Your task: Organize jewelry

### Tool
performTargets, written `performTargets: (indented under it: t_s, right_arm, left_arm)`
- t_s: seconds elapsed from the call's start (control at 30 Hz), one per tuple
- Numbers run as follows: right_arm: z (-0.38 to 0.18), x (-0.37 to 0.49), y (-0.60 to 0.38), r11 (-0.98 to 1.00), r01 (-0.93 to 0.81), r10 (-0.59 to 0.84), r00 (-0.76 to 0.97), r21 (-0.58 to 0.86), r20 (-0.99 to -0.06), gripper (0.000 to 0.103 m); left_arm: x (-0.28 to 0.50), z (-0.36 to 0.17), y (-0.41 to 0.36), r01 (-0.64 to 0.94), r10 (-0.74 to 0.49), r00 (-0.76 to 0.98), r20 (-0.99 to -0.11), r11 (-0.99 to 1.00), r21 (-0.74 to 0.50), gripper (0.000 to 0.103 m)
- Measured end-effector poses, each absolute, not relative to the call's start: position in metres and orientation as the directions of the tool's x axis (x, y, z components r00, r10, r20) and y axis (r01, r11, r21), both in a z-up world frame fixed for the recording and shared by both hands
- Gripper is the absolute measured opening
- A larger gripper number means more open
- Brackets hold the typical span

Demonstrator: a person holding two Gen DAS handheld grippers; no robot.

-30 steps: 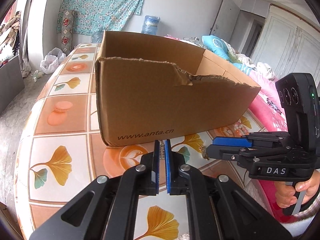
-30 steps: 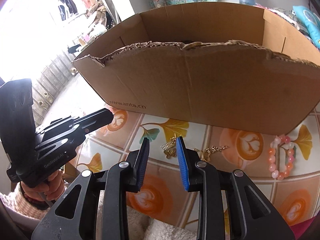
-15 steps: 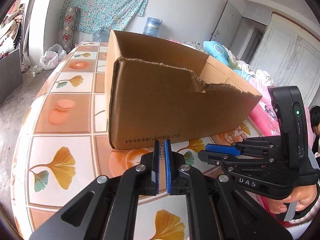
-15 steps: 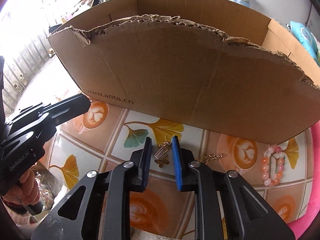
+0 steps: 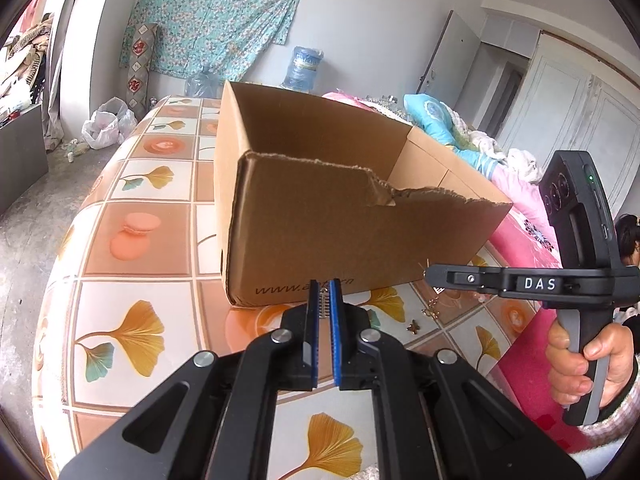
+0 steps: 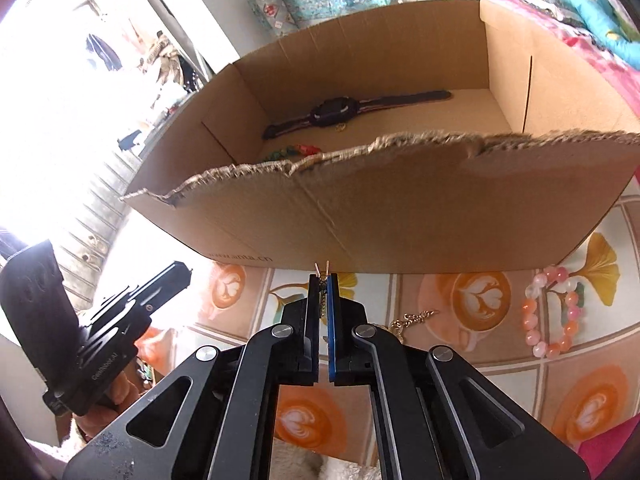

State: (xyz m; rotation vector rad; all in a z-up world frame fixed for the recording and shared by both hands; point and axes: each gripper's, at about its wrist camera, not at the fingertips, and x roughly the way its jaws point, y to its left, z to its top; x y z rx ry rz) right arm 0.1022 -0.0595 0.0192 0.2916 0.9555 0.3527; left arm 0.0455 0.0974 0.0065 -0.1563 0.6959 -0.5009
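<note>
Right gripper (image 6: 323, 280) is clamped on a gold earring (image 6: 322, 269), its jaws having just closed, with the cardboard box (image 6: 400, 216) at twelve o'clock. Left gripper (image 5: 325, 286) is clenched on a small metal piece (image 5: 325, 300). Bead bracelet (image 6: 554, 312) lies at three o'clock.

Tiled table (image 5: 132, 236) carries a cardboard box (image 6: 400, 216). Bead bracelet (image 6: 554, 312), gold chain (image 6: 412, 318) lie beside it.
</note>
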Motion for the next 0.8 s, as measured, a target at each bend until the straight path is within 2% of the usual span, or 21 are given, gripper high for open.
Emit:
performTargets:
  t_s: [0.3,0.43,0.57,0.8]
  right_arm:
    - [0.09,0.064,-0.081,0.874,-0.314,0.484,0.637,0.371,-0.6,0.001]
    - [0.12,0.08,-0.099,0.868,-0.349,0.495,0.659,0.353,-0.566,0.002]
    - [0.121,0.128,-0.115,0.86,-0.334,0.509,0.613,0.385,-0.604,0.002]
    - [0.086,0.202,-0.13,0.871,-0.257,0.491,0.486,0.419,-0.723,0.002]
  left_arm:
    - [0.018,0.079,0.103,0.499,-0.592,0.677,-0.437,0.806,-0.319,0.004]
    - [0.034,0.118,0.087,0.564,-0.648,0.643,-0.409,0.761,-0.32,0.004]
    - [0.08,0.133,0.057,0.572,-0.658,0.59,-0.468,0.75,-0.333,0.004]
    - [0.181,0.099,0.007,0.473,-0.634,0.428,-0.644,0.764,-0.439,0.004]
